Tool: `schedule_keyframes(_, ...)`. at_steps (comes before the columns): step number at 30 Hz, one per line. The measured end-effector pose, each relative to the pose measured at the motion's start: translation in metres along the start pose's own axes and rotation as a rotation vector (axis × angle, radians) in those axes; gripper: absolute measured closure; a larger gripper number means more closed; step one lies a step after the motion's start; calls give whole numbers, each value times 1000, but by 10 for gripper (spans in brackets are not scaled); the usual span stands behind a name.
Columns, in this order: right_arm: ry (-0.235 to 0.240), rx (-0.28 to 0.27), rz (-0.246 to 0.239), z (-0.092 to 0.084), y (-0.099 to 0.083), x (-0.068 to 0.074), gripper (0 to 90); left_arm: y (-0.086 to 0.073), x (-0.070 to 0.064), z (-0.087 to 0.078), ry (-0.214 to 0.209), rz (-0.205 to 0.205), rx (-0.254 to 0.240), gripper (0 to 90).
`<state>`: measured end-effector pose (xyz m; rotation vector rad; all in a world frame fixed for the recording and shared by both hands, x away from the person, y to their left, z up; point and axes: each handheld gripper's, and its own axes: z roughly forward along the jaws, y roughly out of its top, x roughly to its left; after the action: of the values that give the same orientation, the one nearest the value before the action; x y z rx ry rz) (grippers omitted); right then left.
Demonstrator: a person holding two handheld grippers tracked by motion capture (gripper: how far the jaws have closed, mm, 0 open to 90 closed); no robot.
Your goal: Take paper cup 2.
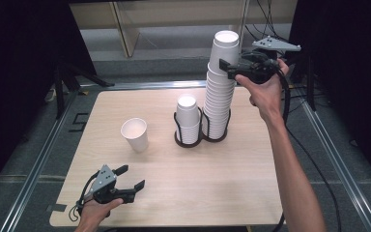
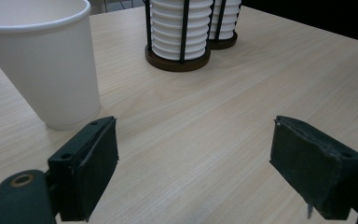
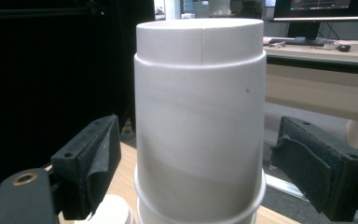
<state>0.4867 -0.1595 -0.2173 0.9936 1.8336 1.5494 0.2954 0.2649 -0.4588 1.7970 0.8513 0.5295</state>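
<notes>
High view: tall stack (image 1: 221, 87) of nested paper cups stands in the right ring of a black wire holder (image 1: 202, 137) at the far middle of the tabletop (image 1: 183, 188). A short stack (image 1: 188, 118) fills the left ring. A single cup (image 1: 135, 134) stands loose to the left. Right hand-held gripper (image 1: 226, 66) is raised to the top cup (image 1: 224, 48) from the right, jaws spread on either side of it, not pressing. Left hand-held gripper (image 1: 131, 177) rests at the near left, well apart from the stacks.

Left gripper view: jaws stand wide apart with bare tabletop between; nothing held. Single cup (image 2: 44, 60) just beyond the left jaw.

Right gripper view: top cup (image 3: 200, 121) sits between the pads (image 3: 98, 163), gaps on both sides.

Judgement: thin paper, very light, crushes easily, nested snugly so it may drag the next cup. Grip mid-wall below the rim, gently.
</notes>
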Motion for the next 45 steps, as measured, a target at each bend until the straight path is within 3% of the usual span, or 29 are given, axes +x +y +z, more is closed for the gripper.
schedule_keyframes(7, -11, 16, -6, 14, 2, 1, 151, 0, 1, 0, -6, 13, 0, 148)
schedule_keyframes(8, -16, 16, -1, 16, 2, 1, 151, 0, 0, 0, 1, -3, 4, 148)
schedule_keyframes(10, -16, 19, 14, 20, 3, 2, 151, 0, 1, 0, -6, 13, 1, 148)
schedule_keyframes(12, -18, 25, 11, 24, 4, 2, 149, -1, -1, 0, 0, -10, -3, 147)
schedule_keyframes(14, -29, 23, -10, 27, 5, 2, 149, 0, -1, 0, -2, -4, -1, 148)
schedule_keyframes(15, -25, 32, 10, 28, 6, 3, 148, 0, -1, 0, -3, -5, -3, 147)
schedule_keyframes(24, -10, 30, 25, 37, 7, -1, 156, 0, 0, 1, -15, 3, -22, 148)
schedule_keyframes(27, -22, 41, 21, 37, 8, 1, 169, 0, 1, 1, -15, 5, -19, 147)
schedule_keyframes(32, -17, 8, 21, 34, 13, 1, 180, 0, -1, 0, -5, -5, -4, 147)
schedule_keyframes(45, -29, -85, -4, 10, 53, 9, 182, -1, 0, 1, -16, 17, -9, 148)
